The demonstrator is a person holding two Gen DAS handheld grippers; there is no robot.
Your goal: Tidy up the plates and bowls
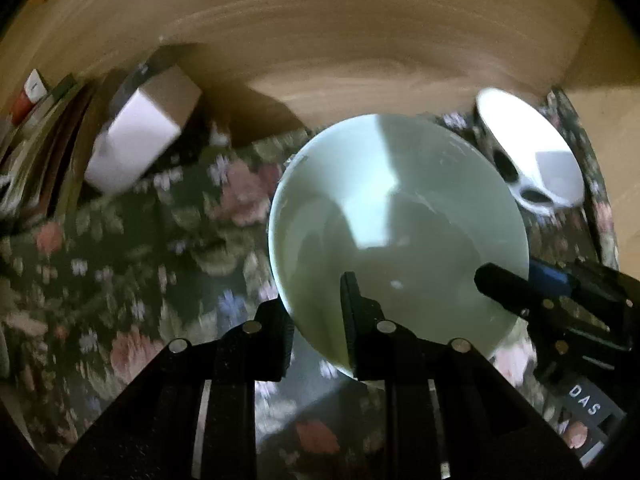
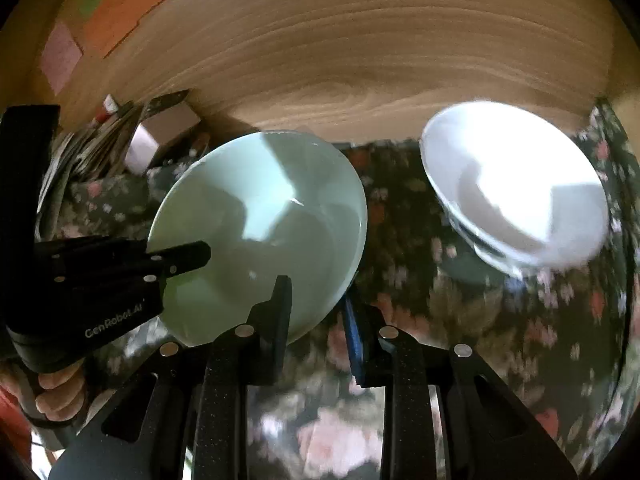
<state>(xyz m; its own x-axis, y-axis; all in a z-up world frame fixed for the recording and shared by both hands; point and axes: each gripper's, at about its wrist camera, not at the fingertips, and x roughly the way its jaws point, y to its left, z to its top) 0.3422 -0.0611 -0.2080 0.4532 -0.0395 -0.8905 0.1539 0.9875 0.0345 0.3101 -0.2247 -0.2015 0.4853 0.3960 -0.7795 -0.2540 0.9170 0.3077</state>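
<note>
A pale green bowl (image 1: 400,216) is held above the floral tablecloth by both grippers. My left gripper (image 1: 320,312) is shut on its near-left rim, one finger inside the bowl and one outside. My right gripper (image 2: 316,312) is shut on the bowl's (image 2: 260,232) right rim, its left finger inside and its blue-padded right finger outside. The right gripper shows in the left wrist view (image 1: 560,292), the left gripper in the right wrist view (image 2: 120,272). A white bowl (image 2: 520,188) with a dark pattern outside stands to the right; it also shows in the left wrist view (image 1: 532,152).
A white and brown box (image 1: 140,136) stands at the back left beside a stack of books or papers (image 1: 36,140). A wooden wall (image 2: 360,40) closes the back. The floral tablecloth (image 2: 440,320) covers the surface.
</note>
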